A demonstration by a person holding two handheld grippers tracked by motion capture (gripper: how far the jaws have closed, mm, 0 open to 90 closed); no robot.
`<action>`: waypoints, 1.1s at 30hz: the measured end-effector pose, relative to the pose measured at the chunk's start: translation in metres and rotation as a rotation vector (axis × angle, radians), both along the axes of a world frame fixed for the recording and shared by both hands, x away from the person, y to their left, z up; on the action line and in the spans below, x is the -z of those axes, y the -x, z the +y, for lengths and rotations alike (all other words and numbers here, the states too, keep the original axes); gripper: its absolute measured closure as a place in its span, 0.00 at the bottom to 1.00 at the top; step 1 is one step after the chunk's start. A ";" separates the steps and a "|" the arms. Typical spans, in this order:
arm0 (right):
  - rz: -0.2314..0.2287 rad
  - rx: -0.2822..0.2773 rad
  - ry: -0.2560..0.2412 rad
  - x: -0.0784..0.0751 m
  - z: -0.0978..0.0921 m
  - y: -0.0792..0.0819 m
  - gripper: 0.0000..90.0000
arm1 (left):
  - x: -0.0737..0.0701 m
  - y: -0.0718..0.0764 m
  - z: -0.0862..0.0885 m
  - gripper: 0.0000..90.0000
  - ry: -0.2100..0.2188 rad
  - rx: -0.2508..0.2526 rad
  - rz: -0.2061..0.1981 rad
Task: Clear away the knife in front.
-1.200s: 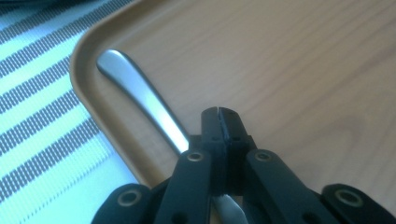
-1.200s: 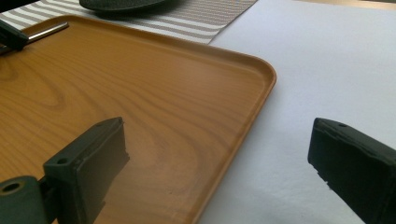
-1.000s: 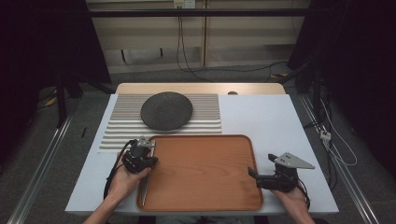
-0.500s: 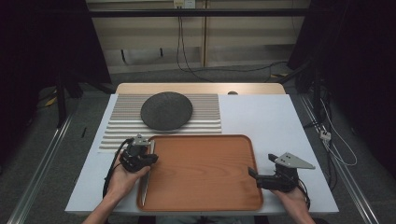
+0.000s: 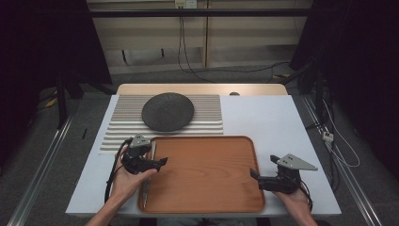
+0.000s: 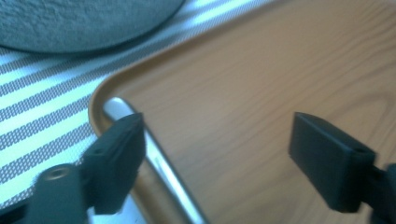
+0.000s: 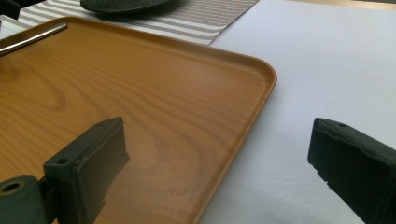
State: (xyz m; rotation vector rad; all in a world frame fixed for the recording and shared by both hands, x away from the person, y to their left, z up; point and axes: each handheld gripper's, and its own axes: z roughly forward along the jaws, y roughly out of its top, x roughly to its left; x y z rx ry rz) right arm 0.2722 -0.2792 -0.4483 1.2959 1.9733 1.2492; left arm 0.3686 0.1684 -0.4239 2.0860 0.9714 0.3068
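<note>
A wooden tray (image 5: 202, 174) lies at the near middle of the white table. A slim metal utensil (image 5: 145, 190) rests along the tray's left rim; its handle (image 6: 161, 165) runs just beside my left jaw. My left gripper (image 5: 161, 162) stands open over the tray's left part, nothing between its jaws (image 6: 219, 158). My right gripper (image 5: 254, 174) is open too, its jaws astride the tray's right rim (image 7: 224, 163) without touching it. A dark round plate (image 5: 168, 111) sits on a striped mat (image 5: 207, 113) behind the tray.
Bare white tabletop (image 5: 263, 117) stretches right of the mat and tray. The plate (image 6: 70, 23) and mat (image 6: 37, 116) lie close beyond the tray's far left corner. Cables hang behind the table, and the floor drops away on both sides.
</note>
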 end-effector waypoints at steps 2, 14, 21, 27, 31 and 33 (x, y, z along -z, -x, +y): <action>0.000 0.000 0.000 0.000 0.000 0.000 0.05 | -0.002 0.000 0.001 0.11 0.030 -0.012 0.000; -0.005 0.002 -0.001 0.000 0.000 0.000 0.05 | -0.012 0.011 -0.007 0.07 0.035 0.046 -0.039; -0.006 0.009 -0.005 -0.001 -0.001 0.000 0.05 | -0.016 0.022 -0.003 0.08 0.011 -0.005 -0.102; -0.010 0.016 -0.004 0.000 -0.002 0.000 0.05 | -0.016 0.034 0.007 0.08 0.009 -0.008 -0.132; -0.009 0.019 -0.004 0.000 -0.002 0.000 0.05 | -0.016 0.040 0.017 0.08 0.017 -0.047 -0.134; -0.009 0.017 -0.001 0.000 -0.002 -0.001 0.05 | -0.015 0.041 0.021 0.08 0.020 -0.062 -0.137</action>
